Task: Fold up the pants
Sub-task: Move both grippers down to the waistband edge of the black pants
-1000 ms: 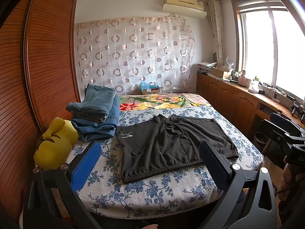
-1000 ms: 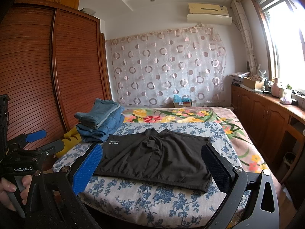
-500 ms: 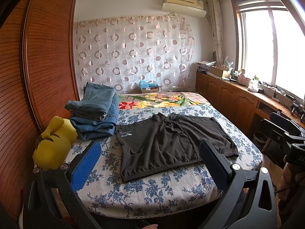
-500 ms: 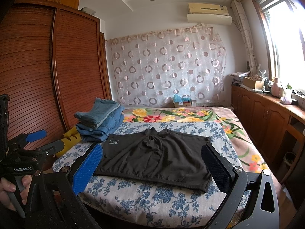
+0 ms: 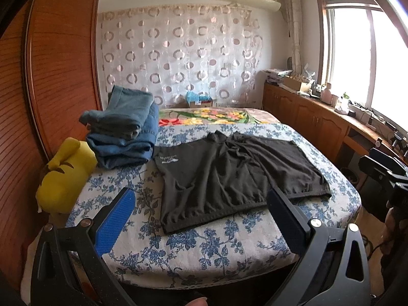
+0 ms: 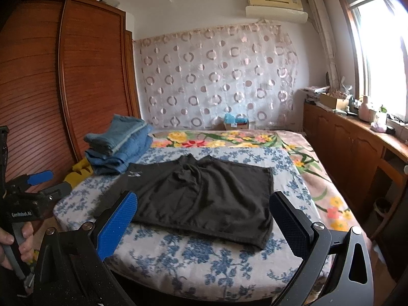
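The left gripper [image 5: 201,219] is held before the near edge of the bed, jaws spread wide, with nothing between them. One finger carries a blue pad [image 5: 116,223]; the other carries a black pad [image 5: 287,220]. The right gripper [image 6: 202,223] is in the same condition: jaws spread wide, empty, held off the mattress at the near edge. In the right wrist view, a hand [image 6: 15,244] grips the handle of the left gripper at the lower left.

The black pants [image 5: 229,173] lie flat on the bed [image 5: 204,250], beyond both grippers and apart from them. They are short-legged, spread open, with the two legs pointing toward the near edge and the waist toward the far side. A small white logo [image 5: 168,158] shows near the upper left corner of the fabric. Loose wrinkles gather around the middle.

The bed is covered by a white sheet with blue flowers. A stack of folded jeans [image 5: 122,130] rests on the left side of the bed, just beside the pants. A yellow plush toy [image 5: 66,176] lies at the left edge, next to the stack. A wooden wardrobe [image 5: 58,71] stands to the left. A patterned curtain [image 5: 178,58] hangs behind the bed.
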{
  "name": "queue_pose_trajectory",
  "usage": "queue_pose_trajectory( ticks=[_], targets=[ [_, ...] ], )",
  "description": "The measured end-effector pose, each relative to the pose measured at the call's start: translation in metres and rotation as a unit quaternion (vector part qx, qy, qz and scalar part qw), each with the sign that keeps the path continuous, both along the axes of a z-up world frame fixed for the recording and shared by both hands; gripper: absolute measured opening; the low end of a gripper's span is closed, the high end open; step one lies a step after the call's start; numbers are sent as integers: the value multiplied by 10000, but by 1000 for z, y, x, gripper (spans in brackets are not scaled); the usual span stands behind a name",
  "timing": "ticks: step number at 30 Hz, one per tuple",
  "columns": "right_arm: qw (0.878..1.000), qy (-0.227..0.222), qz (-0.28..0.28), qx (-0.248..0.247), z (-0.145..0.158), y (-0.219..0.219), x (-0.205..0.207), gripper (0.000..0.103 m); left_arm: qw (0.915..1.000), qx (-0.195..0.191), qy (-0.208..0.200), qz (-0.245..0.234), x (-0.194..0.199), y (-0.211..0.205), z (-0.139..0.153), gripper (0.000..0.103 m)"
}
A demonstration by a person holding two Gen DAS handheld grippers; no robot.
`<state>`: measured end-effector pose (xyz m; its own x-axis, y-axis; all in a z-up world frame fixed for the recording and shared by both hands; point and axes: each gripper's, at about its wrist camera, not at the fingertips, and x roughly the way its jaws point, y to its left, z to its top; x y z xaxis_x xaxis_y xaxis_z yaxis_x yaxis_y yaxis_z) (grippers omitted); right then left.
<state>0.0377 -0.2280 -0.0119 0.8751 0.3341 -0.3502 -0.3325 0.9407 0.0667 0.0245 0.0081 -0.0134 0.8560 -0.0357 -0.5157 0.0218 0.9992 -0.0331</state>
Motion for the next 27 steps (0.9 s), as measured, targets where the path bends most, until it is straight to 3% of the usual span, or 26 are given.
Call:
queue_pose_trajectory(
  ticks=[9, 19, 27],
  targets=[
    [9990, 374, -130, -201, -12, -9, 13, 88, 9993, -55, 366, -75, 21, 17, -37, 103],
    [9959, 850, -194, -231, -15, -17, 24, 57, 9975, -287, 652, 7, 35, 40, -69, 103],
    [9915, 1179, -333, -430, -17, -19, 32, 55, 9956, -398, 841, 141, 38, 52, -85, 103]
  ],
)
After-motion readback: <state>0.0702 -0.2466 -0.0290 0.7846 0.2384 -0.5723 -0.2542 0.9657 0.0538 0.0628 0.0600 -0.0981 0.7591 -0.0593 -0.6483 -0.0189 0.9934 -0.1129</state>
